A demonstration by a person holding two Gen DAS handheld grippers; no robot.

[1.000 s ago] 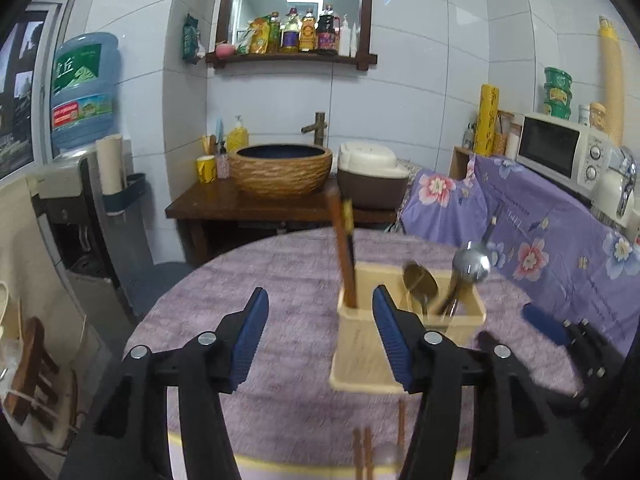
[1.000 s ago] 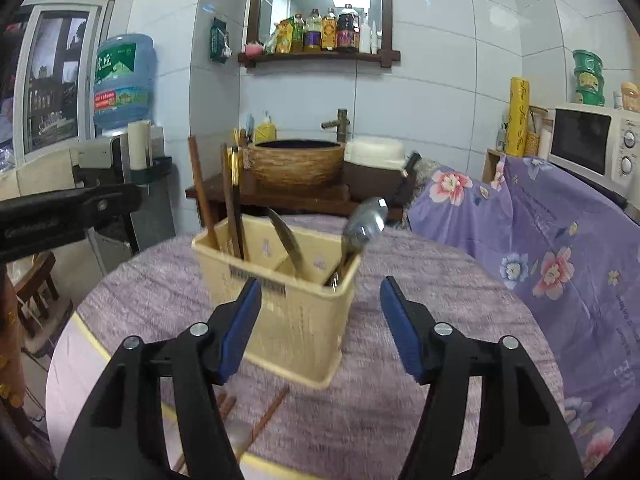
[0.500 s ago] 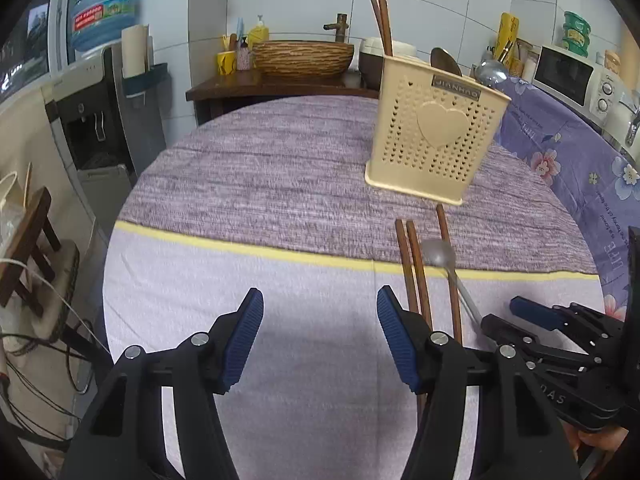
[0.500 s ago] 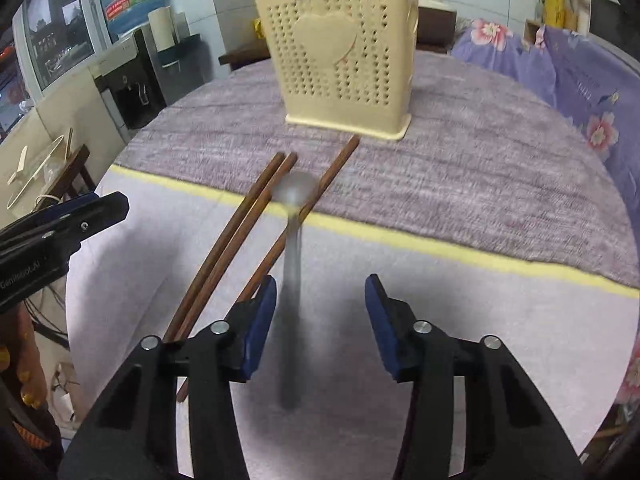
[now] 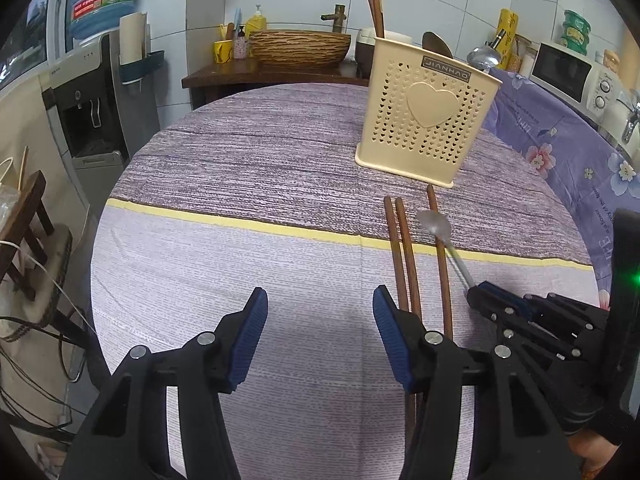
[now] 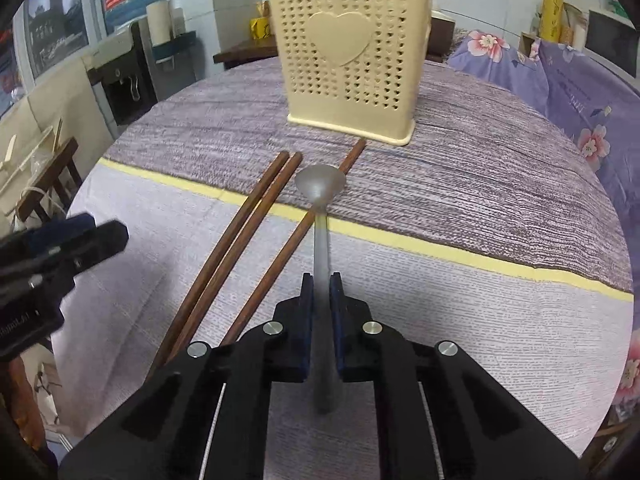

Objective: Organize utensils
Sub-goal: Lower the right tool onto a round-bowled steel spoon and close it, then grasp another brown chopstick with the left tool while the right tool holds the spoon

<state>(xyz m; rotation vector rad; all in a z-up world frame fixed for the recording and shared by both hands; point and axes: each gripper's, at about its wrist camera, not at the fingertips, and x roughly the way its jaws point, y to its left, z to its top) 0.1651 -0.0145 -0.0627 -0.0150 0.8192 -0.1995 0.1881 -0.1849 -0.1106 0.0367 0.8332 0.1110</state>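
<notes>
A cream perforated utensil holder (image 5: pixel 428 116) (image 6: pixel 350 60) stands on the round table and holds chopsticks (image 5: pixel 375 4) and spoons (image 5: pixel 484 58). In front of it lie three brown chopsticks (image 5: pixel 404 256) (image 6: pixel 236 232) and a metal spoon (image 5: pixel 438 226) (image 6: pixel 320 196). My right gripper (image 6: pixel 321 284) is shut on the spoon's handle, low at the table; it also shows in the left wrist view (image 5: pixel 480 294). My left gripper (image 5: pixel 318 308) is open and empty, just left of the chopsticks, above the cloth.
The table has a purple and white cloth (image 5: pixel 256 160) with a yellow stripe (image 5: pixel 240 222). A water dispenser (image 5: pixel 92 92) and a stool (image 5: pixel 24 216) stand to the left. A wooden counter with a basin (image 5: pixel 300 46) is behind, a microwave (image 5: pixel 568 72) to the right.
My right gripper has closed on the spoon's handle. Both grippers dropped from above the holder to the near side of the table.
</notes>
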